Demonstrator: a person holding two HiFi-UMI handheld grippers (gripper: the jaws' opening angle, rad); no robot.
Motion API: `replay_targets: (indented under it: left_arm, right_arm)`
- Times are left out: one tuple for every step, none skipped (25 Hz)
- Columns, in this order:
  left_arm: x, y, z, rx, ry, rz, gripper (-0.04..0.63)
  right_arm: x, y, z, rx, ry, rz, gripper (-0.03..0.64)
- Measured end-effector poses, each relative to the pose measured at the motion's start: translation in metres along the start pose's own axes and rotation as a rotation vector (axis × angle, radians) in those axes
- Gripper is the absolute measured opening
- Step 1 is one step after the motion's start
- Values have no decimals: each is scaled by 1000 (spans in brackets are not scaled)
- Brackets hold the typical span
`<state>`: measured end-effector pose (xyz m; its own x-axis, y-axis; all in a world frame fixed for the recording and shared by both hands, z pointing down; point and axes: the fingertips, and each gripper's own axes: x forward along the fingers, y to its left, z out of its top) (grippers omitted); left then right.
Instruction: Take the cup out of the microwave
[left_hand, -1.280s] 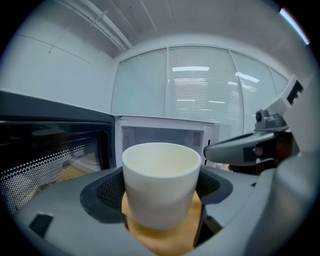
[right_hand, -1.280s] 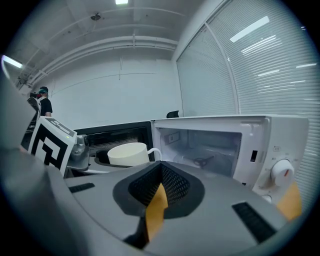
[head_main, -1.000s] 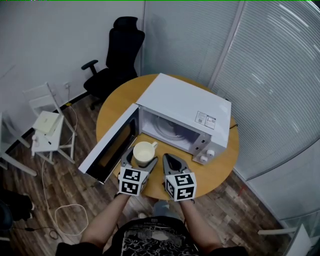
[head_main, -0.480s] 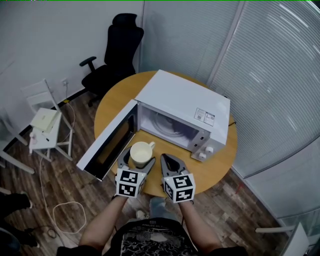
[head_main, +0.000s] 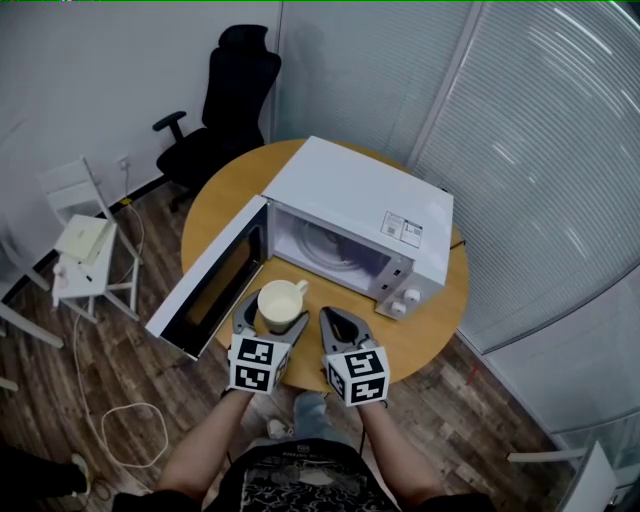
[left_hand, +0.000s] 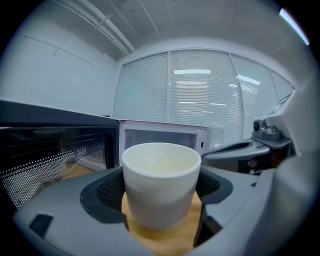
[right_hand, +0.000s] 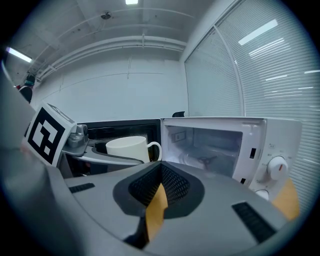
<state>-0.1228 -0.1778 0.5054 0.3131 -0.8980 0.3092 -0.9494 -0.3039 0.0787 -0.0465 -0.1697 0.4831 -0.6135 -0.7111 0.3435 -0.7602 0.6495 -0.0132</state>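
Observation:
A cream cup with a handle stands upright between the jaws of my left gripper, just in front of the open white microwave. In the left gripper view the cup fills the gap and both pads press its sides, with the wooden table beneath it. My right gripper sits beside it to the right, shut with nothing in it. In the right gripper view only a thin slit shows between that gripper's jaws. The cup is at left there and the empty microwave cavity at right.
The microwave door hangs open to the left, past the edge of the round wooden table. A black office chair stands behind the table, and a white stool at the left. Glass walls with blinds close off the right side.
The head view has drifted a little. Both grippers and the cup keep their places in front of the microwave.

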Motion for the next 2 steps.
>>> replay_targets:
  left_arm:
    - [0,-1,-1,-3,4,1,426]
    - [0,-2,-3,-6,8,1,426]
  right_arm:
    - [-1,0,-1,1,1,-1,15]
    - [-2,-1,-2,2,2,-2,15]
